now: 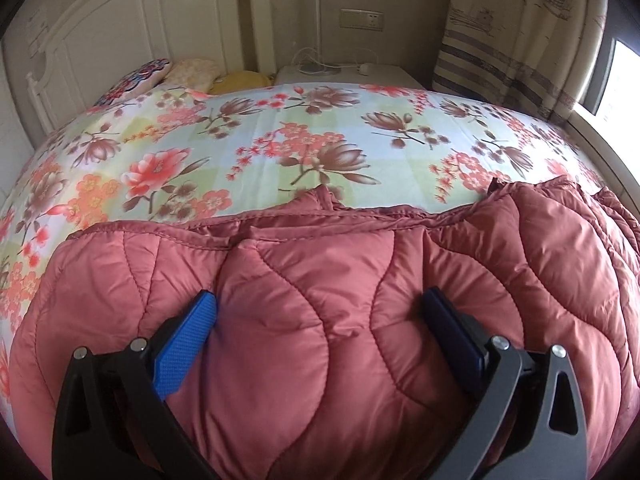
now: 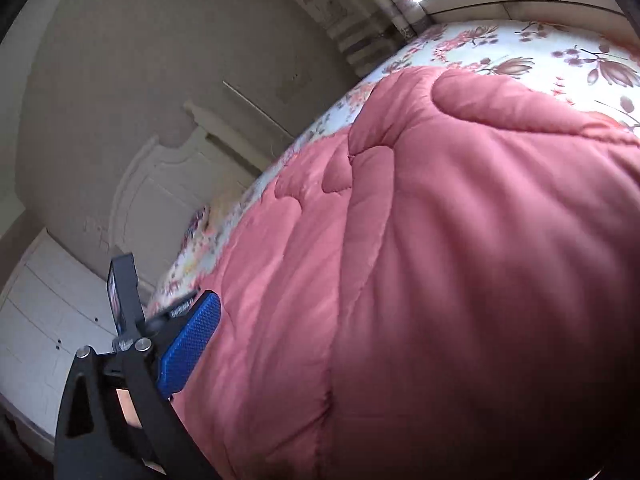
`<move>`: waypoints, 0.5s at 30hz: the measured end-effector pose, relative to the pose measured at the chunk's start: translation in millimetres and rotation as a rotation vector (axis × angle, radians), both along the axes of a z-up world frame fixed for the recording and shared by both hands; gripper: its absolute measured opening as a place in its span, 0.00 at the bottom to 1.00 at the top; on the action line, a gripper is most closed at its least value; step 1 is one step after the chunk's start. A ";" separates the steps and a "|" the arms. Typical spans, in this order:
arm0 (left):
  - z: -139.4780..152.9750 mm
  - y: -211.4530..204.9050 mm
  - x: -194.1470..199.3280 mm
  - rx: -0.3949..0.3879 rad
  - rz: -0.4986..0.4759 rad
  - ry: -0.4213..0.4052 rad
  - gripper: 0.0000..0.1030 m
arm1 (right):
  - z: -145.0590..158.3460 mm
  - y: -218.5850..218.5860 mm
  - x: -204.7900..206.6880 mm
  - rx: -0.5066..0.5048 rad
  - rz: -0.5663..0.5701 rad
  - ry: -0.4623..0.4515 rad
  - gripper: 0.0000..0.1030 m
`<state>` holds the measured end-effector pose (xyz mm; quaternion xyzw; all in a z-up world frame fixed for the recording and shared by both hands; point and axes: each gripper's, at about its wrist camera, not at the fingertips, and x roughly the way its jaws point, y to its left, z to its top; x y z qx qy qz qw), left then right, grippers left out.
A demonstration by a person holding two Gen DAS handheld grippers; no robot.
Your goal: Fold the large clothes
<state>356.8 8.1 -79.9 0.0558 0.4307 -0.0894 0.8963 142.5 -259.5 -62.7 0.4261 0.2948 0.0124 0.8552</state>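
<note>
Pink quilted coat [image 1: 320,320] lengthwise across bed [image 1: 280,140], left fingers [image 1: 192,344] spread, right fingers' [image 2: 192,344] state unclear.

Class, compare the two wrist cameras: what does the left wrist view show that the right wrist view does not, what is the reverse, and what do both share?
Only the left wrist view shows both fingers of the left gripper spread wide over the jacket, the wall socket and the curtain.

Only the right wrist view shows the white cabinet; one blue finger of the right gripper shows, the other hidden.

Both show the pink quilted jacket on the floral bedsheet.
</note>
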 end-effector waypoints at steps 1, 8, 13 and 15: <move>0.9 1.7 -0.4 -0.003 0.013 -0.002 0.98 | -3.2 -4.8 1.7 0.039 0.002 -0.020 0.62; 32.4 -22.0 -18.2 0.032 -0.034 -0.081 0.98 | 17.9 -32.8 -44.0 0.003 0.057 -0.203 0.33; 57.8 -76.0 -22.6 0.166 -0.074 -0.131 0.98 | 31.6 -46.6 -70.9 -0.071 0.046 -0.252 0.33; 32.1 -103.9 -17.1 0.273 -0.099 -0.069 0.98 | 38.7 -52.6 -81.3 -0.100 0.028 -0.282 0.33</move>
